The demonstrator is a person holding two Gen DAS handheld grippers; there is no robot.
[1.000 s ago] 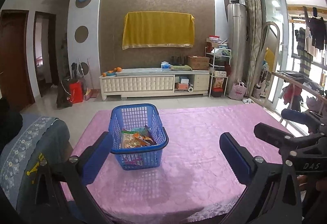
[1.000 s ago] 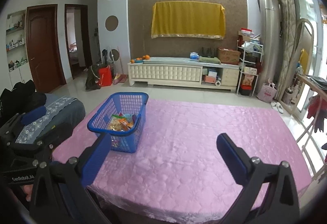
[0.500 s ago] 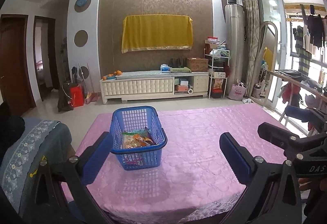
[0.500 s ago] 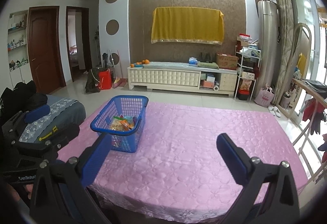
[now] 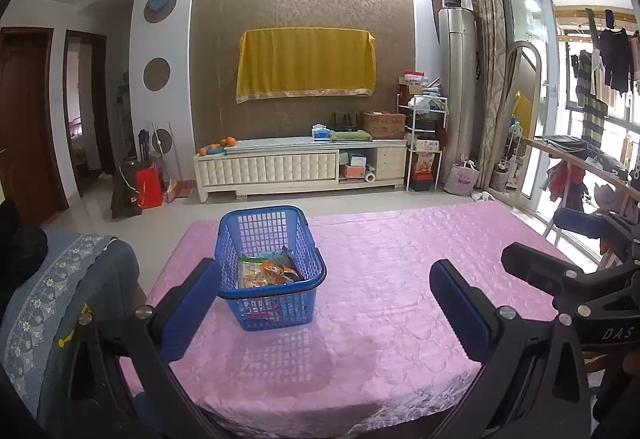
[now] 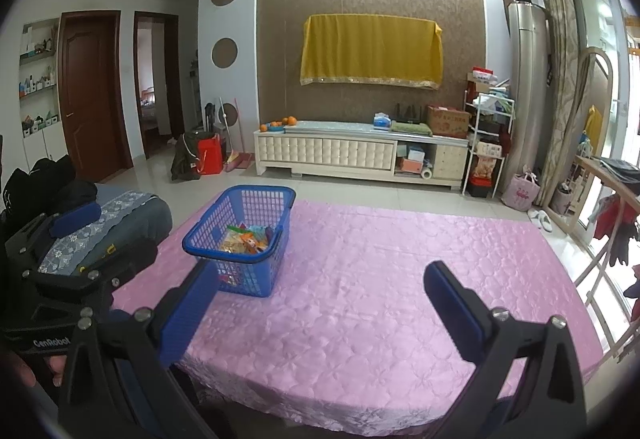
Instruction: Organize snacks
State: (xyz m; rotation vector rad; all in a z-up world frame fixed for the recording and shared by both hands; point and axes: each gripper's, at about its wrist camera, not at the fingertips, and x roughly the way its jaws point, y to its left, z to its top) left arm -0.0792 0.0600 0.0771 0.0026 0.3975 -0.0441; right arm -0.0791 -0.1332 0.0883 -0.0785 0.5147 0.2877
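Note:
A blue plastic basket (image 5: 268,267) stands on the pink-covered table (image 5: 380,279), left of centre. It holds several colourful snack packets (image 5: 272,271). My left gripper (image 5: 324,303) is open and empty, held above the table's near edge with the basket just beyond its left finger. My right gripper (image 6: 320,303) is open and empty over the near edge, to the right of the basket (image 6: 244,235). The snack packets (image 6: 248,239) show through the basket's rim in the right wrist view too.
A grey cushioned seat (image 5: 60,303) stands left of the table. A white TV cabinet (image 5: 300,167) lines the far wall. A clothes rack (image 5: 580,175) stands to the right. The pink table (image 6: 400,279) spreads to the right of the basket.
Both grippers have risen and drawn back slightly, so the basket sits lower and smaller in view. Both stay open. The basket has not moved.

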